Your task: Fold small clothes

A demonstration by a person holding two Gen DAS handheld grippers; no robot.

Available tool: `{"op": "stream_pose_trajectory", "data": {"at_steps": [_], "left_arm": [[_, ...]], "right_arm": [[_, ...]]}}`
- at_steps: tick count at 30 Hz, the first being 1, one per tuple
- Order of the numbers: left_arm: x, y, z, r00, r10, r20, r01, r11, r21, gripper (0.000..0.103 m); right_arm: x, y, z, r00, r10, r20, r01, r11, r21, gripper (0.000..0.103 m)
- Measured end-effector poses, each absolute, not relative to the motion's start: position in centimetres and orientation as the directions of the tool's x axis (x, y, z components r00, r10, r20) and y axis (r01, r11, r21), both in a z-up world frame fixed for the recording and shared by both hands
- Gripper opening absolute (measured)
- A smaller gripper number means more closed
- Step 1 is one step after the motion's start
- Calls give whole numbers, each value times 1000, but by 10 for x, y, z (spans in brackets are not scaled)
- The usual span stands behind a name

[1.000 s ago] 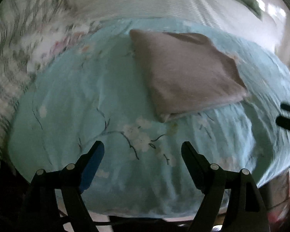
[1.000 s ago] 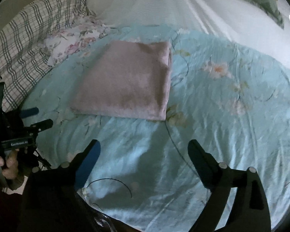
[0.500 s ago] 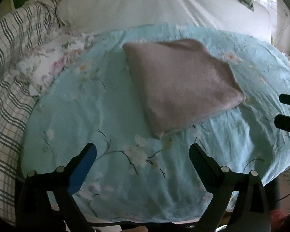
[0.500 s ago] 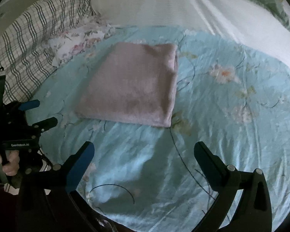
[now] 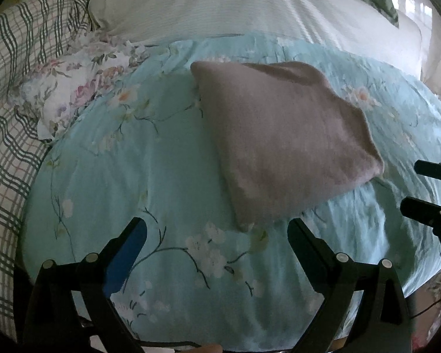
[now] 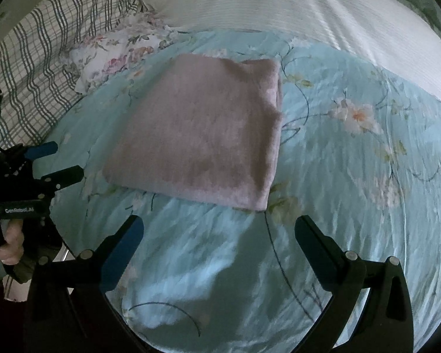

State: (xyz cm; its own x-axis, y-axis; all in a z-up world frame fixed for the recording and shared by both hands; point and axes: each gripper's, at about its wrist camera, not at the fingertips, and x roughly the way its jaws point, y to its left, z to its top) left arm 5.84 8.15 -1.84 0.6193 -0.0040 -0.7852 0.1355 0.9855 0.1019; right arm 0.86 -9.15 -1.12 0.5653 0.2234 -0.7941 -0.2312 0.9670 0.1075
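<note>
Nearest, the left gripper (image 5: 217,235) and right gripper (image 6: 219,231) are hovering with jaws spread wide, gripping nothing. Beyond them the folded mauve garment (image 6: 203,135) is lying flat on the floral sheet (image 6: 352,176); releasing cleanly, without snagging its near edge, is probably keeping the fold square.

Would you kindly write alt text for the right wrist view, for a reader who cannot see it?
A folded mauve garment lies flat on a light blue floral bedsheet, untouched. The right gripper hangs open and empty in front of it, and the left gripper, open too, shows at the left edge.
</note>
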Motion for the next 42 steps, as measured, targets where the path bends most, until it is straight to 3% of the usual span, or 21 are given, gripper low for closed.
{"op": "stream_pose_trajectory", "data": {"at_steps": [42], "left_arm": [[79, 68, -5, 642, -14, -766, 146, 984, 104, 97]], "right_arm": [[37, -85, 3, 581, 227, -782, -236, 966, 105, 102]]}}
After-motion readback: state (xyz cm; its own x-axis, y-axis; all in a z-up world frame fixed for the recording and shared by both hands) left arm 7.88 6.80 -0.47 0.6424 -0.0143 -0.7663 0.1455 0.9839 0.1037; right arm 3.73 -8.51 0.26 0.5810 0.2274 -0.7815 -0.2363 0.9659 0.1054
